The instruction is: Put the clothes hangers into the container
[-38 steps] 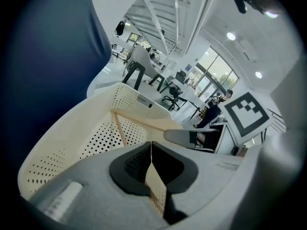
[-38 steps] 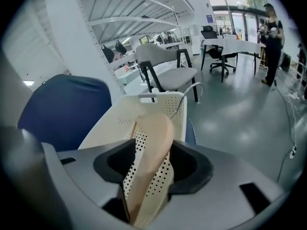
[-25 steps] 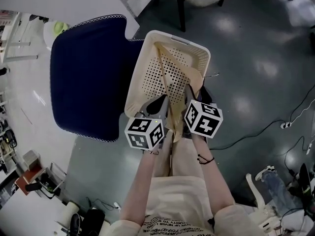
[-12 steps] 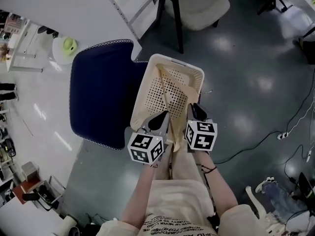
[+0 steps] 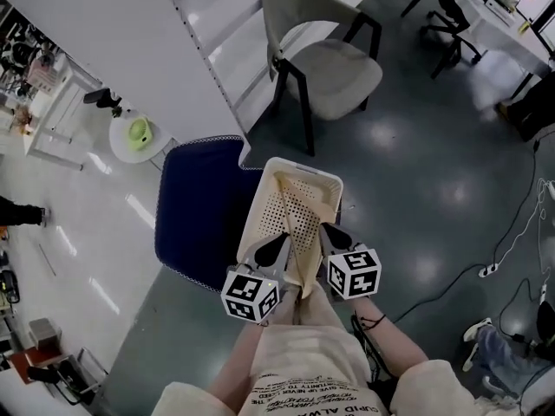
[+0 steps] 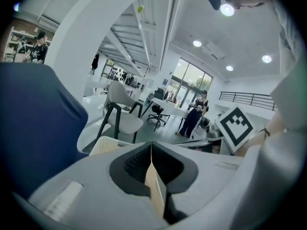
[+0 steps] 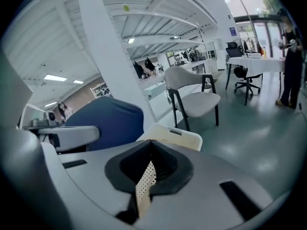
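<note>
A cream perforated basket (image 5: 299, 165) sits on the floor in front of the person, with tan wooden hangers (image 5: 295, 204) lying inside it. Both grippers are at its near rim. My right gripper (image 5: 329, 234) is shut on the basket's perforated wall (image 7: 145, 181), which shows between its pads. My left gripper (image 5: 279, 248) is shut on a thin beige edge (image 6: 154, 186) that looks like the same near wall. The basket's far rim shows in the left gripper view (image 6: 103, 145) and the right gripper view (image 7: 177, 134).
A dark blue cushioned seat (image 5: 199, 215) lies against the basket's left side. A grey chair with dark legs (image 5: 325, 59) stands beyond it, beside a white shelf frame. A small white round table (image 5: 139, 135) is at the left. Cables (image 5: 512, 250) trail over the floor at the right.
The head view has risen, so the basket and grippers look smaller and more of the room shows. The right gripper's jaws have gone from open to shut on the basket's near wall.
</note>
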`<state>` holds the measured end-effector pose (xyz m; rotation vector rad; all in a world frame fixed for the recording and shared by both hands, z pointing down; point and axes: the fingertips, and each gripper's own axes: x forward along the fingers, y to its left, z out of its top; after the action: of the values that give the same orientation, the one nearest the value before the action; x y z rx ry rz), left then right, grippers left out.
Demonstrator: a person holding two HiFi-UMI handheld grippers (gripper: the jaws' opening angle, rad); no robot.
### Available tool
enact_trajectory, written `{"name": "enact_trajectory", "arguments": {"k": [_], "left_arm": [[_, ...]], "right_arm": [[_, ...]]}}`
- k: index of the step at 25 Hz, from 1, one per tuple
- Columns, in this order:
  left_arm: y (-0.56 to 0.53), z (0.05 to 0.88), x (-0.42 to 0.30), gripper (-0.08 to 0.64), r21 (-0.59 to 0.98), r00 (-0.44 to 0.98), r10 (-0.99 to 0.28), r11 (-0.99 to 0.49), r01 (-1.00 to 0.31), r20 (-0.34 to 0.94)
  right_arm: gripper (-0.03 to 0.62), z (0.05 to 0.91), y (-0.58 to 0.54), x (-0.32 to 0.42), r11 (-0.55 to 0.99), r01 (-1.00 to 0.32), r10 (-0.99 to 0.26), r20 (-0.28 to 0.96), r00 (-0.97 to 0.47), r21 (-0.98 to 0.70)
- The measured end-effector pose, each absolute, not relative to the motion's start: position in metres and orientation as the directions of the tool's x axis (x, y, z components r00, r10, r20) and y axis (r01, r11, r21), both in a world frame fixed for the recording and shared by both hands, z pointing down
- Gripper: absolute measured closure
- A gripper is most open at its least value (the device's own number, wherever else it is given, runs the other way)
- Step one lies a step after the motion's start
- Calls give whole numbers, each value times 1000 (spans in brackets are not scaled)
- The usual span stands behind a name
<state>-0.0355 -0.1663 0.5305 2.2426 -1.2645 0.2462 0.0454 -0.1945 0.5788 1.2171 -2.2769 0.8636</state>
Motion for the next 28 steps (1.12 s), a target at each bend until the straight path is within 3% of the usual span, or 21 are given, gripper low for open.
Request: {"name": "enact_trajectory", "arguments": {"k": [12,28], "left_arm": [[-188,428,-44,537,230,549,-792,-501,-834,268],[-207,330,-78,537,69,478,-874,-474,-878,82]], "right_arm": [[589,449,-214,40,560,-777,-692,353,-630,-288],[589,343,-233,66,597,-757,-766,92,-637,-267]]}}
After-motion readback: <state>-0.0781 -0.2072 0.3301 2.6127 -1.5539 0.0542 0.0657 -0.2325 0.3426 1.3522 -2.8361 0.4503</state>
